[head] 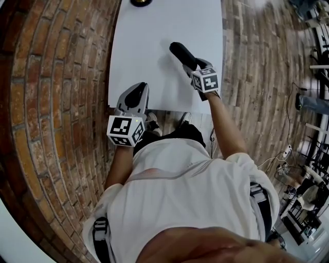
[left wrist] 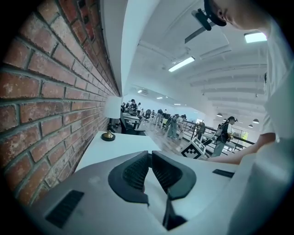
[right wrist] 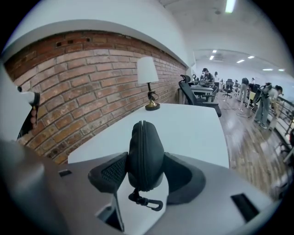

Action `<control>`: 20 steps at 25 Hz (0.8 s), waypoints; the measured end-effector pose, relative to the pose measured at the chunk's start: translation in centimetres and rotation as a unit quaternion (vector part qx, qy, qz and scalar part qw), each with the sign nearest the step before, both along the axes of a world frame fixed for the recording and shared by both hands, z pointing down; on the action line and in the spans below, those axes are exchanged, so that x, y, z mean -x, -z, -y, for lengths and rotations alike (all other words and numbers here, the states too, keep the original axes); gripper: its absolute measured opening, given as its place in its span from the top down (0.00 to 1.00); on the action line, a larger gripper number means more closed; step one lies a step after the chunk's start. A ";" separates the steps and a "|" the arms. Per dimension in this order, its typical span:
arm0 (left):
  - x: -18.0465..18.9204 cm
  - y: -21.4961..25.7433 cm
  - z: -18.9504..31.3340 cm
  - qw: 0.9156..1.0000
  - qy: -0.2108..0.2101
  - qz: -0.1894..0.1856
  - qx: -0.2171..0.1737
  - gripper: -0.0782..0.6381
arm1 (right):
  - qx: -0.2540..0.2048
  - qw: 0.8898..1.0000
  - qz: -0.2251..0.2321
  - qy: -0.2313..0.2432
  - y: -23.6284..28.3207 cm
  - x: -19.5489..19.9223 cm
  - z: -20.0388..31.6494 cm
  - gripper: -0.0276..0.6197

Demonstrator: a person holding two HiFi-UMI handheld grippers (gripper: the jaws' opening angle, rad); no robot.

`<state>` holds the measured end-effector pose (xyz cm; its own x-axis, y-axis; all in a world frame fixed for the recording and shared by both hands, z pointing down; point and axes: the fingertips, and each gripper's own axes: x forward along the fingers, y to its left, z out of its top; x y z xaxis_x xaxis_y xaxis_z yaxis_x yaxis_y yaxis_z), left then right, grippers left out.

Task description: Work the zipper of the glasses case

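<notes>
The black glasses case stands on edge between the jaws of my right gripper, above the white table. In the right gripper view the case shows its zipper seam running up the middle, and a small black clip hangs from its near end. Both pads press on its sides. My left gripper hovers at the table's near edge, left of the case and apart from it. Its jaws are shut with nothing between them.
A table lamp with a brass base stands at the table's far end by the brick wall. Office chairs and people stand farther back in the room. The person's body is at the table's near edge.
</notes>
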<state>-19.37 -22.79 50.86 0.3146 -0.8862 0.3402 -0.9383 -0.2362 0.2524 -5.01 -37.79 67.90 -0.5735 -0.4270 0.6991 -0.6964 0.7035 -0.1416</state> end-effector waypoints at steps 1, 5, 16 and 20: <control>-0.2 0.3 0.0 1.000 -0.002 -0.001 -0.002 0.84 | -0.001 1.000 0.014 -0.008 1.0 -0.4 -0.2 0.50; -1.8 1.7 1.6 0.999 -0.028 -0.007 -0.028 0.84 | -0.016 0.995 0.083 -0.057 6.5 -3.2 -0.1 0.50; -7.9 5.7 3.2 0.991 -0.112 -0.011 -0.078 0.84 | -0.063 0.942 0.287 -0.160 21.4 -12.5 -2.4 0.50; -9.7 7.2 3.6 0.987 -0.135 -0.021 -0.088 0.84 | -0.103 0.933 0.309 -0.154 25.8 -14.0 -4.4 0.50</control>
